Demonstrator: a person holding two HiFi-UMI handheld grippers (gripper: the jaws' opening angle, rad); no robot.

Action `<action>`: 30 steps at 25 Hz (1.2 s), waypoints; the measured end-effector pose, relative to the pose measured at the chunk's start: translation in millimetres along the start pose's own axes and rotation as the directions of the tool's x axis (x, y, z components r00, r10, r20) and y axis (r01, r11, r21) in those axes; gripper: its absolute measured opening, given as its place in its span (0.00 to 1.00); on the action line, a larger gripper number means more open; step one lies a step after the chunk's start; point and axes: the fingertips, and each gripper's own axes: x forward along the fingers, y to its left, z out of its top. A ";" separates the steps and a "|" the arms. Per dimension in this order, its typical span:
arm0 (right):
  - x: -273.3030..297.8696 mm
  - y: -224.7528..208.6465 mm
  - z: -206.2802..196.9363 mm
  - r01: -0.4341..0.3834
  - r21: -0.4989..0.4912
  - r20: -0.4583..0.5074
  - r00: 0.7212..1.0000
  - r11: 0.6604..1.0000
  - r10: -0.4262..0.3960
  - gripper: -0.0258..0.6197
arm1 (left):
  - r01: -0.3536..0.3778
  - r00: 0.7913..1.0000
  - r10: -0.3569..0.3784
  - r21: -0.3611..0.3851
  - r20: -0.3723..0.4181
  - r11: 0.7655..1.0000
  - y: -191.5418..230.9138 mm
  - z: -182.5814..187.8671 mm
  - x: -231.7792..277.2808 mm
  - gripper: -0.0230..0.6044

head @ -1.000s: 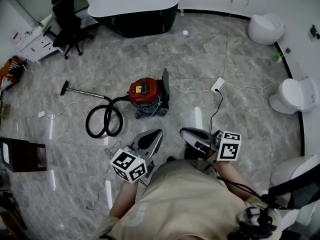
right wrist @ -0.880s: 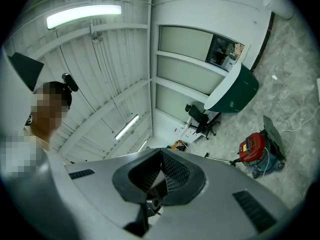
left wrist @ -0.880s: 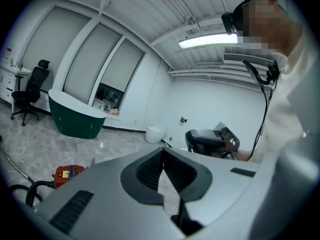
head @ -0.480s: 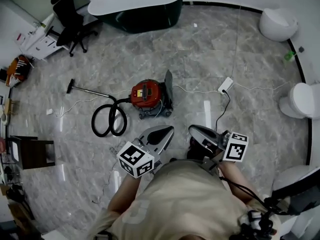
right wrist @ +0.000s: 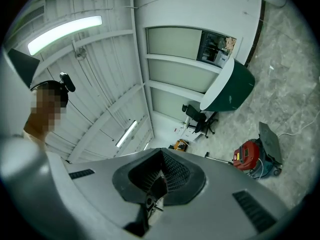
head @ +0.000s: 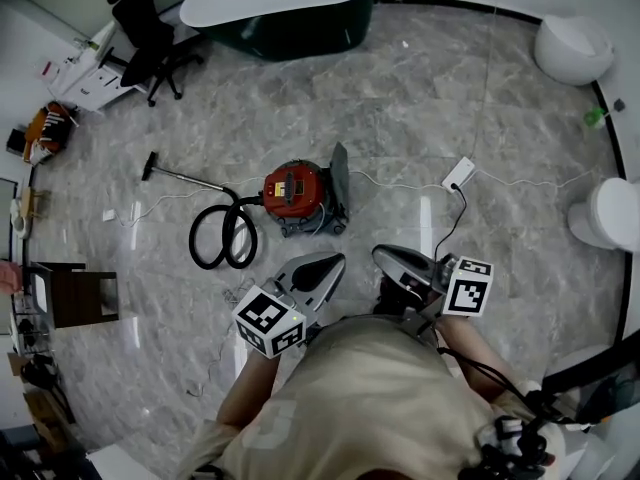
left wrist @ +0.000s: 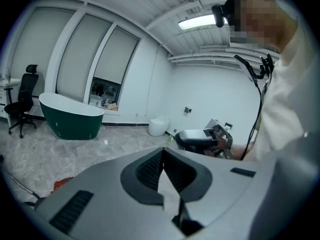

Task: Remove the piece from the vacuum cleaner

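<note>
The red vacuum cleaner stands on the marble floor ahead of me. Its black hose lies coiled to its left, and a thin wand runs out to a floor nozzle. A dark flat panel stands upright against its right side. My left gripper and right gripper are held close to my chest, well short of the vacuum. Both are shut and empty. In the left gripper view the left gripper has its jaws together. The right gripper view shows the vacuum cleaner far off.
A dark green bathtub and a black office chair stand at the far side. Toilets line the right wall. A white power strip with its cable lies right of the vacuum. A dark stool stands at the left.
The head view has shifted slightly, showing more of the floor. Both grippers stay shut near my chest. The vacuum has not moved.
</note>
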 end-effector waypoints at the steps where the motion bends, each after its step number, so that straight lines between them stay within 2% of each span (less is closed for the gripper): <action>1: -0.7 -3.3 2.4 -0.004 0.001 -0.006 1.000 1.000 0.004 0.04 | -0.016 1.000 0.015 -0.001 -0.002 1.000 2.4 0.5 2.5 0.04; 8: 5.2 -30.0 3.1 -0.020 0.014 -0.068 0.997 1.000 0.021 0.04 | -0.105 0.994 0.105 -0.004 -0.004 0.994 21.3 -2.6 6.9 0.04; 11: 12.3 -31.4 2.0 -0.019 0.027 -0.094 0.995 0.999 0.021 0.04 | -0.121 0.992 0.122 -0.018 0.012 0.992 26.4 -0.6 4.4 0.04; 16: 24.3 -38.8 3.2 0.001 0.016 -0.125 0.992 1.000 0.001 0.04 | -0.120 0.993 0.120 -0.015 0.021 0.993 40.7 1.6 6.9 0.04; 21: 27.7 -49.9 11.3 0.050 0.027 -0.104 0.993 0.998 -0.047 0.04 | -0.098 0.995 0.098 -0.008 0.025 0.995 62.3 3.2 11.5 0.04; 27: 51.6 -37.9 33.5 0.091 0.056 -0.107 0.991 0.994 -0.085 0.04 | -0.083 0.996 0.083 0.003 0.016 0.997 86.2 32.4 7.4 0.04; 30: 71.7 -42.1 41.3 0.114 0.053 -0.068 0.992 0.992 -0.110 0.04 | -0.058 0.998 0.059 0.033 -0.003 0.998 115.9 38.1 6.4 0.04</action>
